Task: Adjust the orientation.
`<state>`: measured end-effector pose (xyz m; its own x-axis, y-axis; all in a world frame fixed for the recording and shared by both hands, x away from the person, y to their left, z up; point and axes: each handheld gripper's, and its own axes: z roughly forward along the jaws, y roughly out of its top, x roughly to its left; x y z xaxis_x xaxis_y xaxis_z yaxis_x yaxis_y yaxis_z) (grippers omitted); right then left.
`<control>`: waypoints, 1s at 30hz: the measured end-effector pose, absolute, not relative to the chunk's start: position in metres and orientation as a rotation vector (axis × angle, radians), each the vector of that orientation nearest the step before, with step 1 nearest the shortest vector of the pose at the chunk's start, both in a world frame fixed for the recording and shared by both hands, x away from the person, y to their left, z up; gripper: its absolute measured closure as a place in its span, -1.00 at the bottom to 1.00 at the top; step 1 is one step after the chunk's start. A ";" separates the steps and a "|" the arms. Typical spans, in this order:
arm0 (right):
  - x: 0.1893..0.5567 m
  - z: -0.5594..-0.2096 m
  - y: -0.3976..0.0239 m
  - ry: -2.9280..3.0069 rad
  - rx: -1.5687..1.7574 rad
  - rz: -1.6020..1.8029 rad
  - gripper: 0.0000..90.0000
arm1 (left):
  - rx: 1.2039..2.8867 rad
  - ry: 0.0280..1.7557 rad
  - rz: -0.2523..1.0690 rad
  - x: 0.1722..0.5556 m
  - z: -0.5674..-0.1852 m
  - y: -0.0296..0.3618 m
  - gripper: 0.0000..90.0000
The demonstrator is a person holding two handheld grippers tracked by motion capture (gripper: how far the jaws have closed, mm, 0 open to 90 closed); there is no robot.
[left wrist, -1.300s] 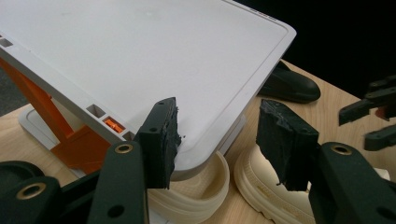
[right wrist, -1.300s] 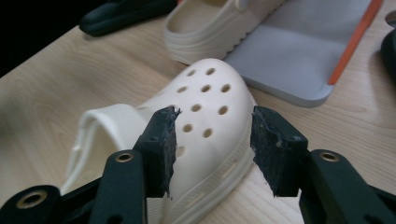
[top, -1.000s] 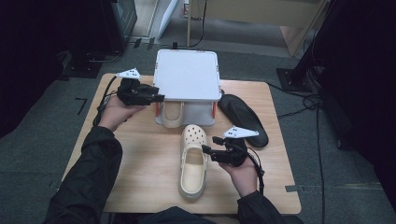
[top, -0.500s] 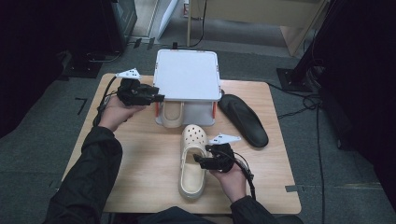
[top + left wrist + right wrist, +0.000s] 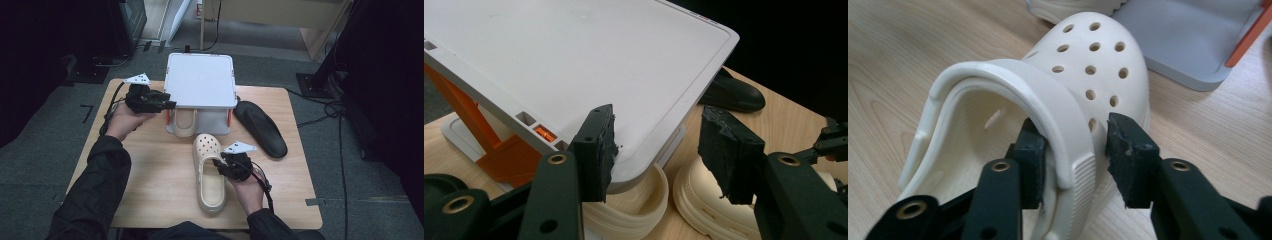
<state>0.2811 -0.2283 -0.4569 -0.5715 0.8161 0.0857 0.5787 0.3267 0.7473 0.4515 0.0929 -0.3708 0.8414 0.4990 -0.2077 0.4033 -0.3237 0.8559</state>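
Right tool (image 5: 223, 165) lower than second ago, jaws just closing astride side wall and strap of cream clog (image 5: 210, 172) on worktop (image 5: 150, 170); small gap remains, not clamped. Lift likely next. Left tool (image 5: 165, 105) apart around white box lid corner (image 5: 644, 170).

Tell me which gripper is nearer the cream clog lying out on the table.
Right. The right gripper straddles the side wall of the cream clog, its jaws just closing on it. The left gripper is up at the white rack's corner.
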 end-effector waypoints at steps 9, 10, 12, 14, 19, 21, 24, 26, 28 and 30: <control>0.283 -0.447 -0.238 2.235 1.264 1.085 0.66 | 1.949 0.671 0.107 0.452 -0.371 0.093 0.09; 0.285 -0.446 -0.240 2.230 1.282 1.093 0.67 | 1.949 0.670 0.108 0.452 -0.371 0.093 0.09; 0.288 -0.443 -0.243 2.225 1.306 1.109 0.67 | 1.949 0.672 0.106 0.452 -0.371 0.093 0.09; 0.291 -0.440 -0.244 2.221 1.298 1.113 0.68 | 1.949 0.672 0.108 0.452 -0.371 0.093 0.09; 0.297 -0.429 -0.245 2.199 1.284 1.106 0.68 | 1.949 0.674 0.107 0.451 -0.371 0.093 0.09; 0.301 -0.424 -0.248 2.180 1.277 1.111 0.67 | 1.950 0.675 0.106 0.451 -0.371 0.093 0.09; 0.308 -0.419 -0.250 2.157 1.276 1.104 0.67 | 1.952 0.674 0.109 0.451 -0.371 0.093 0.09; 0.314 -0.417 -0.250 2.143 1.284 1.098 0.67 | 1.951 0.674 0.107 0.451 -0.371 0.093 0.09; 0.322 -0.416 -0.251 2.132 1.291 1.090 0.67 | 1.952 0.674 0.108 0.451 -0.371 0.093 0.09; 0.330 -0.417 -0.252 2.120 1.302 1.072 0.67 | 1.951 0.674 0.107 0.451 -0.371 0.093 0.09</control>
<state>0.3305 -0.2515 -0.4167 -0.4674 0.8833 0.0351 0.5518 0.2605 0.7922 0.4512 0.0929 -0.3708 0.8389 0.5003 -0.2145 0.4089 -0.3189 0.8550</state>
